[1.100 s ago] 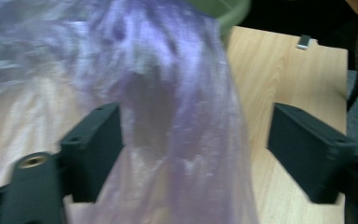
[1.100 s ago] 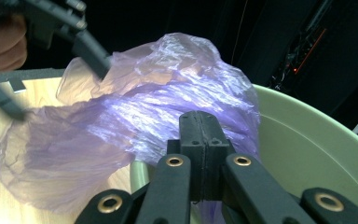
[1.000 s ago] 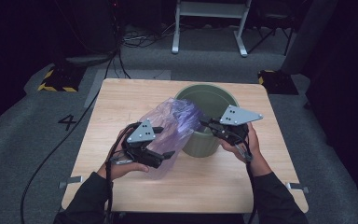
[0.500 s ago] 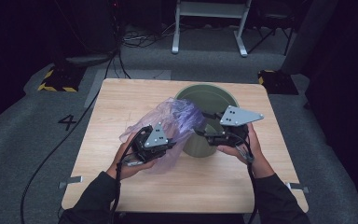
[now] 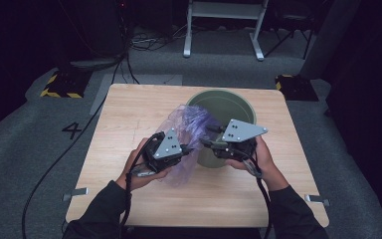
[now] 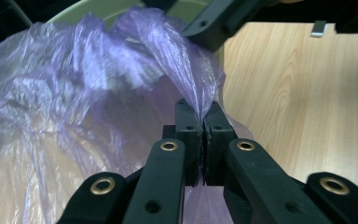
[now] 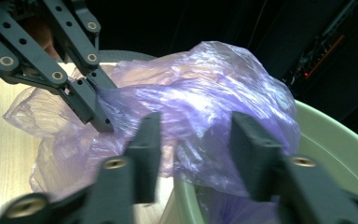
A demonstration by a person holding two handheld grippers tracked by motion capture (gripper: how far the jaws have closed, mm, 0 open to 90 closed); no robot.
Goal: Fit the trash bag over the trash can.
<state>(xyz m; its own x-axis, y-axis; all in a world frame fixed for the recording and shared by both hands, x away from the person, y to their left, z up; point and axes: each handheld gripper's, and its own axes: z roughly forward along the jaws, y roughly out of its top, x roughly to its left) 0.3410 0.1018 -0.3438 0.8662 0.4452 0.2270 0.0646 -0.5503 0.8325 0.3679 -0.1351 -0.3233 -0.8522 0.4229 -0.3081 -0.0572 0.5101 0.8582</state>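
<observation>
- Plastic bag [image 5: 189,134]: thin, translucent, pale purple film, heavily crumpled. It drapes from the rim of the bin down onto the wooden tabletop on the near-left side of the bin, with part of it hanging inside the bin's mouth. A fold of its edge [image 6: 200,100] is drawn up into a narrow, taut ridge.
- Bin [image 5: 238,102]: round, olive-green, open-topped, standing upright on the table toward its far side. Its rim nearest the person is partly covered by the bag [image 7: 205,107].
</observation>
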